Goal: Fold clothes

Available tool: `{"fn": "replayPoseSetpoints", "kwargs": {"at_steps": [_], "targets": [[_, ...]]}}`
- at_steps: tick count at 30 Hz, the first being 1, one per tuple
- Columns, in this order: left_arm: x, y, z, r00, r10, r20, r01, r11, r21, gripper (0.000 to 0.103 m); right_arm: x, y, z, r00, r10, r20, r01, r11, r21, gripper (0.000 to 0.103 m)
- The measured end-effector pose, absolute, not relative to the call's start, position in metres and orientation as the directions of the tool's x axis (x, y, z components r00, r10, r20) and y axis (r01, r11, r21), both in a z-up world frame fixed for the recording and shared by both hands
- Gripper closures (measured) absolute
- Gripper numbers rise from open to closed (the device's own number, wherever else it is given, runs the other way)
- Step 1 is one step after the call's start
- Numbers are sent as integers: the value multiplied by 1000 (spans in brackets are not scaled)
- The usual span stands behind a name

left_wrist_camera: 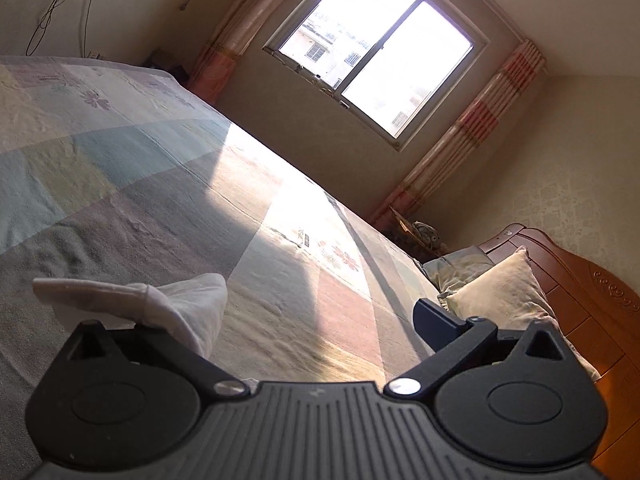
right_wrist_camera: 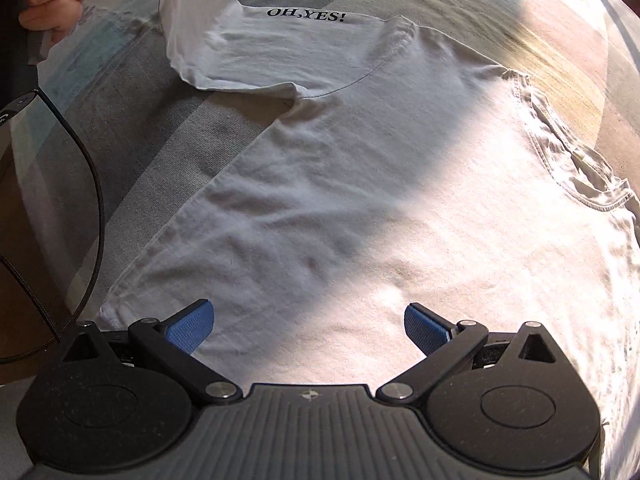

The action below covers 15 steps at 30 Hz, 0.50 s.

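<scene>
One bed (right_wrist_camera: 160,140), with a white shirt (right_wrist_camera: 360,200) spread mostly flat on it, collar (right_wrist_camera: 580,160) at the far right of the right wrist view, body lightly rippled. The sleeve (right_wrist_camera: 280,52) with the "OH,YES!" print (right_wrist_camera: 306,16) bends up off the shirt body toward the hand (right_wrist_camera: 56,4) holding the left gripper (left_wrist_camera: 284,308).

Left fingers are spread wide, clamping nothing. A cloth end (left_wrist_camera: 180,304), likely that sleeve's cuff, only drapes over one finger.

Right gripper (right_wrist_camera: 308,320) hovers over the shirt's lower body near the hem, blue pads (right_wrist_camera: 192,324) released, nothing between them; contact with the fabric can't be told.

Risks, judged:
- Biggest: the draped cloth slides off the open left finger when it moves, so the sleeve drops back crooked across the shirt and the fold line is lost. Cause: no pinch, just friction.
- The cloth could also snag on that finger and drag the whole shirt sideways, bunching the body.
- If the right fingers close here, mid-panel and not on the hem edge, they may pinch only the top layer, or both layers unevenly, so the fold comes out skewed.
- The ripples in the shirt get folded in as creases if not flattened.
- A cable (right_wrist_camera: 96,200) hangs left of the shirt and could catch the sleeve.
</scene>
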<state>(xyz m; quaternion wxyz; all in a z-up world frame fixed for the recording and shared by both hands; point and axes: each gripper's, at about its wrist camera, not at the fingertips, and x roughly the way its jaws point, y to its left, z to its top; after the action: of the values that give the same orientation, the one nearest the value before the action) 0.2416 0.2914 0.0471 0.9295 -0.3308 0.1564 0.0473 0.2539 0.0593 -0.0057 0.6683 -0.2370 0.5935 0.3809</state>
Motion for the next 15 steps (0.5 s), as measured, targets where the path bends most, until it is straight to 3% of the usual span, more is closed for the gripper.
{"fn": "replayPoseSetpoints", "kwargs": {"at_steps": [15], "targets": [[274,191,62,950,-38,-311,-153,809,-568,1,260,-30,10,-2,274,-962,-777,605,173,0]]}}
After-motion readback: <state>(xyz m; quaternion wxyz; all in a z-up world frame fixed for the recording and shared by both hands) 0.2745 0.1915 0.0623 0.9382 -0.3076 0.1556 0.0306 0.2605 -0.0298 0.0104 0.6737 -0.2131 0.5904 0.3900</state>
